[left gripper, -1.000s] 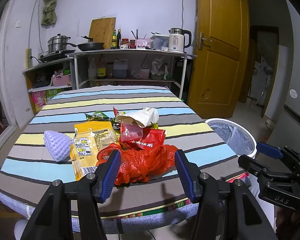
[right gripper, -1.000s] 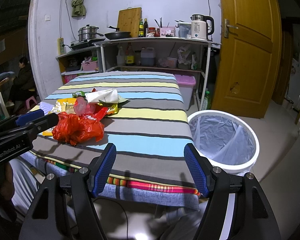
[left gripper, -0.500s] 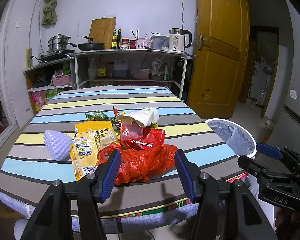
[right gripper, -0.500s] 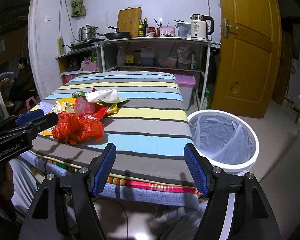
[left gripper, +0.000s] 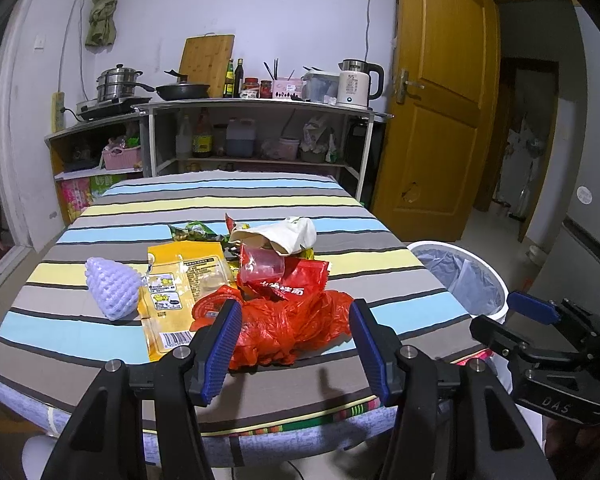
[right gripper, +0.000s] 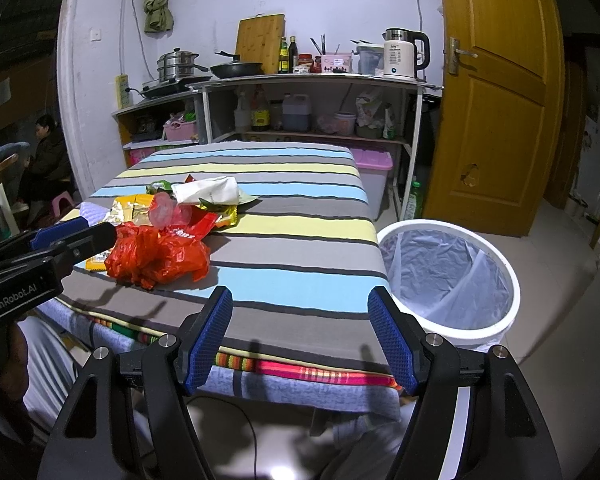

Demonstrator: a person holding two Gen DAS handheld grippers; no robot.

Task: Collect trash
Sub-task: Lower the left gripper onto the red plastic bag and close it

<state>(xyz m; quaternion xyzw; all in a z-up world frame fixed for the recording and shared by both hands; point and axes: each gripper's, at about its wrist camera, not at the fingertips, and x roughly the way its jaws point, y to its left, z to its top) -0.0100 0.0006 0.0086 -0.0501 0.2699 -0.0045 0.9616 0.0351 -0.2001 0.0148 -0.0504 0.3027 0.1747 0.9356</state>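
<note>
Trash (left gripper: 260,280) is heaped at the near left of the striped table (left gripper: 380,264), none collected yet. Nearest lies a red plastic bag (left gripper: 292,328), judged the first pick. The left gripper (left gripper: 294,350) and the right gripper (right gripper: 300,338) are held spread and empty. A lined bin (right gripper: 448,276) is shown fully only in the right view; a purple foam net (left gripper: 112,288) is seen clearly only in the left.

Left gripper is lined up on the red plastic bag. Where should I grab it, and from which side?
Probably take the crumpled red plastic bag at its bunched top folds, coming in from the table's near edge, where the open left gripper already frames it. It lies loose and heaped nearest that edge, with the wrappers stacked behind it.
</note>
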